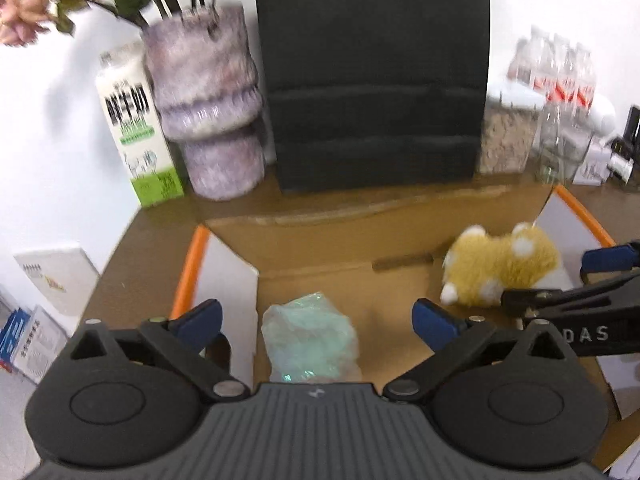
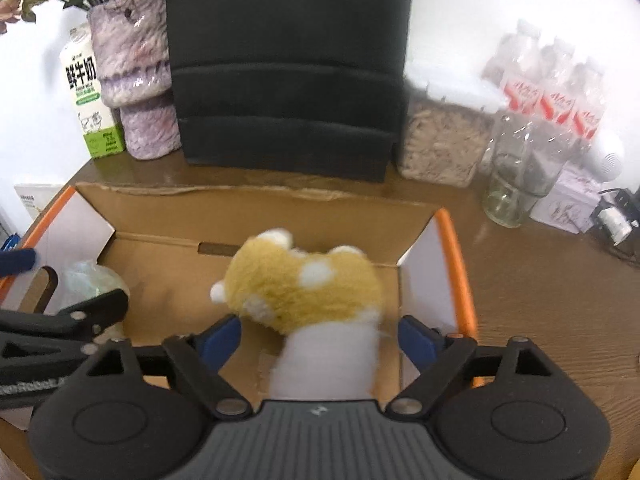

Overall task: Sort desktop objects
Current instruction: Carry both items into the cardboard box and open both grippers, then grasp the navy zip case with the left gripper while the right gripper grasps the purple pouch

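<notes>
Brown desktop carries an open cardboard box (image 2: 256,220) where my right gripper (image 2: 320,336), jaws wide and holding nothing, straddles the yellow-and-white plush toy (image 2: 304,284), while my open left gripper (image 1: 316,320) faces a crumpled pale-green plastic packet (image 1: 312,332).

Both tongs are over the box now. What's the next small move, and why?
Probably lift the right tongs straight up and away: they stand open, and the plush toy appears to lie inside the cardboard box, beside the pale green packet.
</notes>
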Demonstrator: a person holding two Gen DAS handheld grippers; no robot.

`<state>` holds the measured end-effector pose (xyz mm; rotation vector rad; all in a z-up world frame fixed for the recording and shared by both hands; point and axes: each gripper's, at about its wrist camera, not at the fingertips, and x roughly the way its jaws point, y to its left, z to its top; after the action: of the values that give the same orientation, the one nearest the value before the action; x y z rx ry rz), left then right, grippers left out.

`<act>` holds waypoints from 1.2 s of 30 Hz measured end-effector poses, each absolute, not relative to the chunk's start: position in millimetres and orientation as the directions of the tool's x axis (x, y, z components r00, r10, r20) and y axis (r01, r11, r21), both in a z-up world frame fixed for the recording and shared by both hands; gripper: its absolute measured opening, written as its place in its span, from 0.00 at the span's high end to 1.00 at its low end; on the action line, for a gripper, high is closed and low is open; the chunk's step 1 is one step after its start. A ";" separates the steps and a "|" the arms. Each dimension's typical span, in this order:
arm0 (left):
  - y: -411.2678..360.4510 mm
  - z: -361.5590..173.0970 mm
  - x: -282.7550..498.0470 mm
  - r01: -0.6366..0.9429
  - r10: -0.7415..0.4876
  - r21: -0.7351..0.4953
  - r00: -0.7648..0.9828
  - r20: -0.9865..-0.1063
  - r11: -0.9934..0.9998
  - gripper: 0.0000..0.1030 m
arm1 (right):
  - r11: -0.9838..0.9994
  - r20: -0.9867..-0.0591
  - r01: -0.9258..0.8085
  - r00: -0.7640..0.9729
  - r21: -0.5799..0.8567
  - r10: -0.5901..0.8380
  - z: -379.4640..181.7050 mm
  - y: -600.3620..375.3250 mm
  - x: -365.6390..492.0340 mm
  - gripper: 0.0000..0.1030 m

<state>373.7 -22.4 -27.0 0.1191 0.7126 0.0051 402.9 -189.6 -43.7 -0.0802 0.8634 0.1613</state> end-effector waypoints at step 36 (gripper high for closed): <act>25.4 -39.5 144.0 0.059 -0.090 -0.083 0.896 -0.434 0.995 0.00 | 0.931 -0.529 -0.355 0.777 0.081 0.342 -50.3 -232.2 159.4 0.00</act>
<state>144.0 25.4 -39.5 -0.0687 0.4529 -0.0773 159.4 -232.2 -50.3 -0.0238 0.5672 0.3772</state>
